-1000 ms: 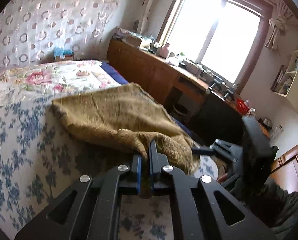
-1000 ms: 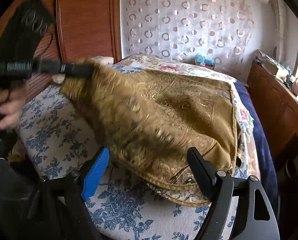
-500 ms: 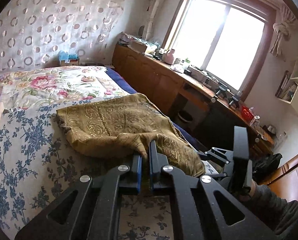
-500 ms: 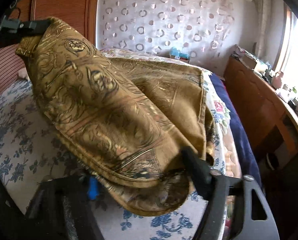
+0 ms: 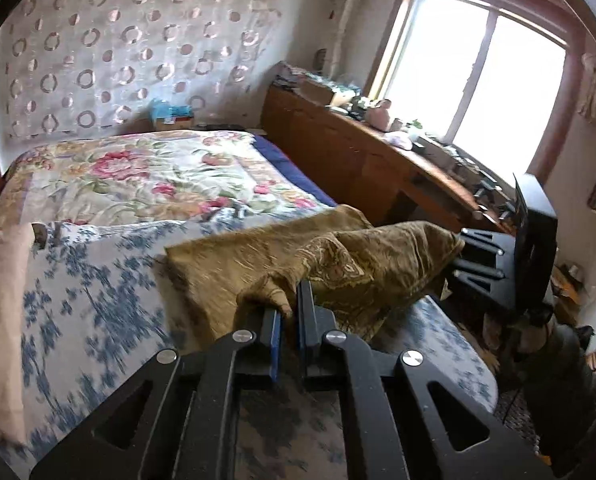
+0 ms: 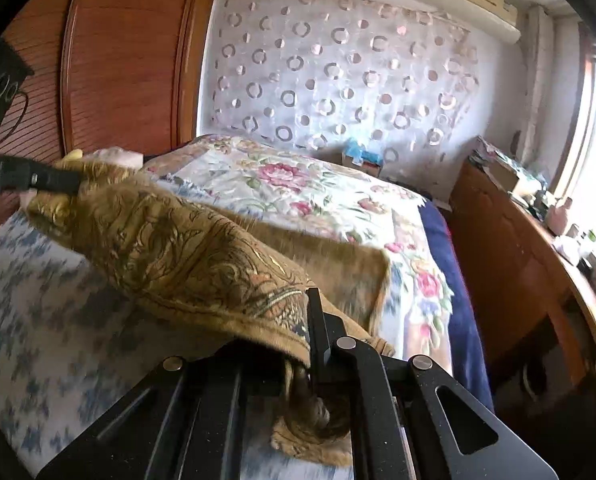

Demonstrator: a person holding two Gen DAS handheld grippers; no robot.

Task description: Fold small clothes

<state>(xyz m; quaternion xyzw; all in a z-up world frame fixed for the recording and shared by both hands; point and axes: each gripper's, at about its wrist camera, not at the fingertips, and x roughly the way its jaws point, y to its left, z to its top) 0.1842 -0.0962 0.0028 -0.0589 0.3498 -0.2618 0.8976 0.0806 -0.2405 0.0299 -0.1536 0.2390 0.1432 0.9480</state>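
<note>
Two claws, both clamped on the same gold-brown paisley garment point(image 5: 338, 264). We see the left claw point(image 5: 287, 312) with its jaws pinched nearly together on a bunched corner of the cloth. The right claw point(image 6: 304, 332) has just been closing, and fabric is now trapped between its jaws, with a rolled hem hanging below them. In the right wrist view the left claw point(image 6: 57, 178) shows at the far left, gripping the other end, so the garment spans between the two. Its near edge is lifted off the bed point(image 5: 97, 288); the far part lies on the blue-flowered sheet point(image 6: 37, 300), just short of the pink-flowered quilt point(image 6: 298, 188) further up the bed. In the left wrist view the right claw point(image 5: 458, 252) sits at the garment's right end, by the bed's edge. Wooden cabinet point(image 5: 338, 152) runs along the bed's window side. Both views are motion-blurred, so fold lines are unclear.
</note>
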